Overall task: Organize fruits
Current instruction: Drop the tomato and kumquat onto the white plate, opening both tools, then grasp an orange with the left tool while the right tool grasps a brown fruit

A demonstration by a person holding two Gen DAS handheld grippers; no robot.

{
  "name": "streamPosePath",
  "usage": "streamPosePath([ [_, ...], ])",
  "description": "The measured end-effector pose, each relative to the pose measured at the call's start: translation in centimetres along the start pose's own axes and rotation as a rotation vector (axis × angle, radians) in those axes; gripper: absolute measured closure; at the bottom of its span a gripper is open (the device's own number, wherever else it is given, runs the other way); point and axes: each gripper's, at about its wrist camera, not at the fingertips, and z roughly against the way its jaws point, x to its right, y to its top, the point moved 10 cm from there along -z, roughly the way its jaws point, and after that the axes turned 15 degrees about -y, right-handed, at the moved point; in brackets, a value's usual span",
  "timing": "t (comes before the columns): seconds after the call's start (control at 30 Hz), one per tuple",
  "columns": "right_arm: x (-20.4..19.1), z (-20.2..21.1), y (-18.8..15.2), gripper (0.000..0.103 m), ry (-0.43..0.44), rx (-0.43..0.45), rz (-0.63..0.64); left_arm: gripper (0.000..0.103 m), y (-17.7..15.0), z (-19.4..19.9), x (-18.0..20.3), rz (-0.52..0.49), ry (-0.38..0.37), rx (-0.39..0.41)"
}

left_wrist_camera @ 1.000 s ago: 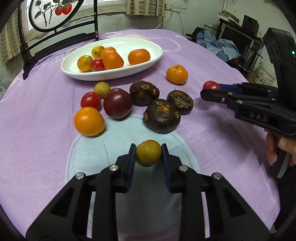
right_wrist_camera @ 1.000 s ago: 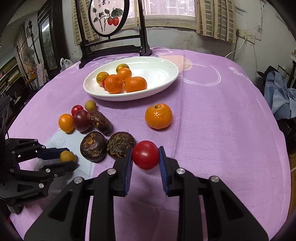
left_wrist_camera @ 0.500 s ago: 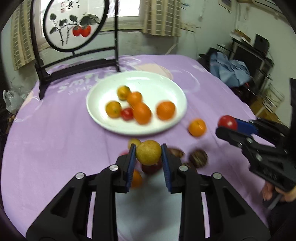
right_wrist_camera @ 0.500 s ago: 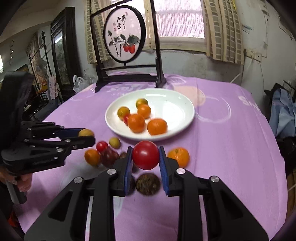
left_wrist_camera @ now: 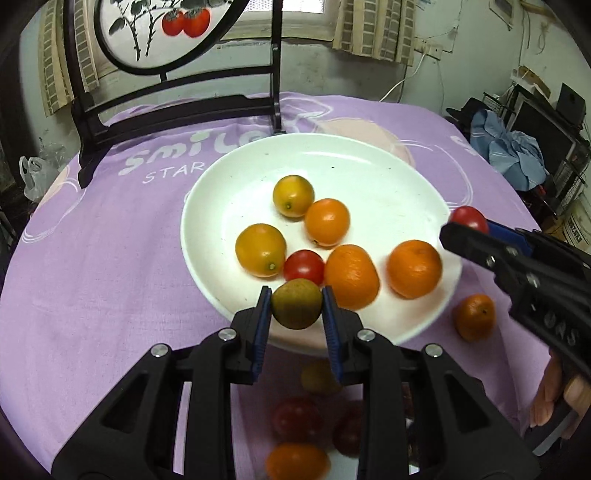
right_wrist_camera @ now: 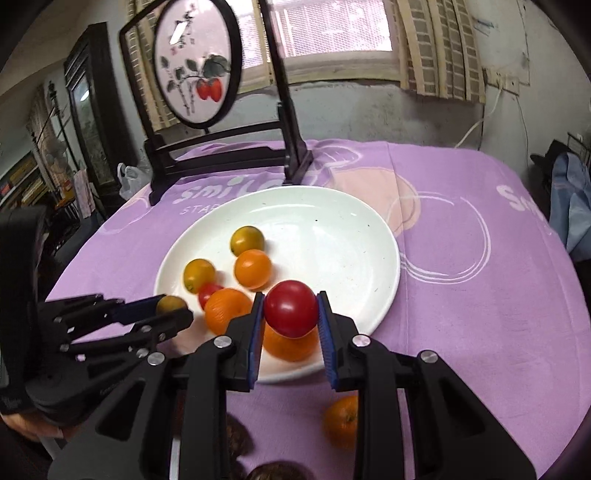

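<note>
Purple cloth (left_wrist_camera: pixel 110 258) covers the table, printed with white letters, and a white plate (left_wrist_camera: pixel 388 177) sits at its middle. Just above the plate's near rim, the left gripper (left_wrist_camera: pixel 296 312) pinches a yellow-green fruit (left_wrist_camera: pixel 297 308) between its blue-padded jaws. At the plate's right edge, the right gripper (right_wrist_camera: pixel 290 321) clamps a red tomato (right_wrist_camera: pixel 290 313) in the same way; from the left view the tomato (left_wrist_camera: pixel 469 219) shows at that gripper's tip. On the plate lie two yellow fruits (left_wrist_camera: pixel 293 195), an orange one, two mandarins (left_wrist_camera: pixel 351 277) and a small tomato (left_wrist_camera: pixel 303 265). One more mandarin (left_wrist_camera: pixel 474 316) rests on the cloth just right of the plate. Nearer, under the left gripper, blurred red, yellow and orange fruits (left_wrist_camera: pixel 295 421) lie on the cloth, and dark brown ones (right_wrist_camera: pixel 280 472) show at the bottom of the right view. Beyond the plate stands a dark wooden screen (right_wrist_camera: pixel 195 62) with a round painted panel, before a curtained window (right_wrist_camera: pixel 332 29).
</note>
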Motion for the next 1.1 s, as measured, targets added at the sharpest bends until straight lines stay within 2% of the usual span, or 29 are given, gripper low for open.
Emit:
streamPosePath([
  [0.13, 0.6, -2.0, -0.1, 0.075, -0.004, -0.047, -0.036, 0.075, -0.1, -1.0, -0.9, 0.016, 0.013, -0.013],
  [0.17, 0.6, -2.5, -0.3, 0.075, -0.009, -0.063, -0.032, 0.070, 0.0, -1.1, -0.9, 0.019, 0.014, -0.006],
  [0.2, 0.5, -2.9, -0.5, 0.071, -0.008, -0.079, -0.029, 0.064, 0.0, -1.1, -1.0, 0.019, 0.013, 0.002],
  [0.23, 0.6, -3.0, -0.6, 0.066, -0.005, -0.081, -0.034, 0.052, 0.1, -0.9, -0.9, 0.014, 0.015, 0.014],
  [0.27, 0.7, -3.0, -0.6, 0.053, -0.012, -0.081, -0.044, 0.036, 0.2, -0.7, -0.8, 0.007, 0.018, 0.023],
  [0.33, 0.9, -2.8, -0.6, 0.050, -0.016, -0.077, -0.050, 0.025, 0.5, 0.1, -0.5, -0.007, 0.034, 0.047],
  [0.53, 1.2, -0.7, -1.3, 0.050, 0.008, -0.060, -0.063, 0.024, 0.2, 2.4, 0.3, -0.018, 0.027, 0.069],
  [0.63, 1.8, 1.0, -2.2, 0.050, 0.034, -0.057, -0.087, 0.015, -0.5, 3.6, 0.5, -0.018, 0.024, 0.068],
  [0.73, 2.3, 2.5, -3.4, 0.047, 0.036, -0.058, -0.090, 0.013, -1.9, 4.9, 0.3, 0.001, 0.014, 0.078],
  [0.8, 2.9, 3.7, -4.2, 0.040, 0.024, -0.055, -0.093, 0.013, -2.9, 5.5, 0.2, 0.017, 0.007, 0.074],
  [1.1, 2.9, 8.1, -8.1, 0.040, 0.006, 0.000, -0.066, 0.013, -7.3, 6.7, 0.2, 0.036, -0.008, 0.056],
])
